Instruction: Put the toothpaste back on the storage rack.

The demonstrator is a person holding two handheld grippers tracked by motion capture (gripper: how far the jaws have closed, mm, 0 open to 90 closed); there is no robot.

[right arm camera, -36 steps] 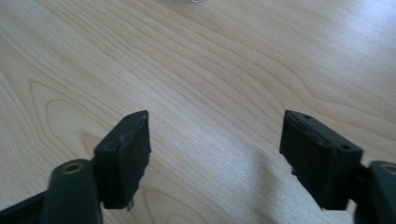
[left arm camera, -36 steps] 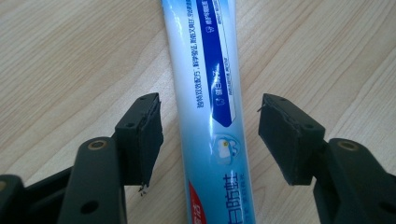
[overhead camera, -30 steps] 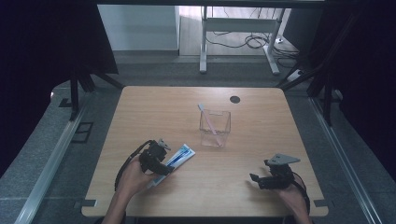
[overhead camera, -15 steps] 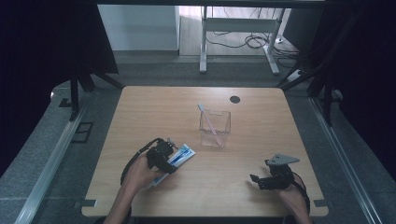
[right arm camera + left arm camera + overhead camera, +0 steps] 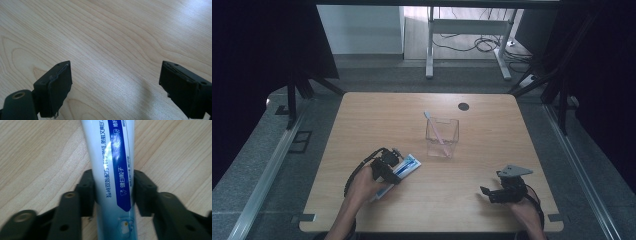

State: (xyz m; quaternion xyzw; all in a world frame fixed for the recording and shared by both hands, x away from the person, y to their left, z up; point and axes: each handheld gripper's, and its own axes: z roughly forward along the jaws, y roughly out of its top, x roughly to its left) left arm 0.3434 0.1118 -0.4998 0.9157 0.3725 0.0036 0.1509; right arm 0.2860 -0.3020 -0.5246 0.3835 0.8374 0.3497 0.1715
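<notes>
A white and blue toothpaste tube lies flat on the wooden table, left of centre. My left gripper is shut on it. In the left gripper view the tube runs lengthwise between the two black jaws of the left gripper, which press on both its sides. A clear square cup stands at mid-table with a pink toothbrush leaning in it. My right gripper rests near the front right edge. In its own view the right gripper is open over bare wood.
A round black hole cover sits near the table's far edge. Beyond the table stand the legs of a white desk frame, with cables on the floor. Dark curtains hang at both sides.
My left gripper slid forward and to the right along the toothpaste tube, and its jaws now grip the tube. The right gripper has stayed in place.
</notes>
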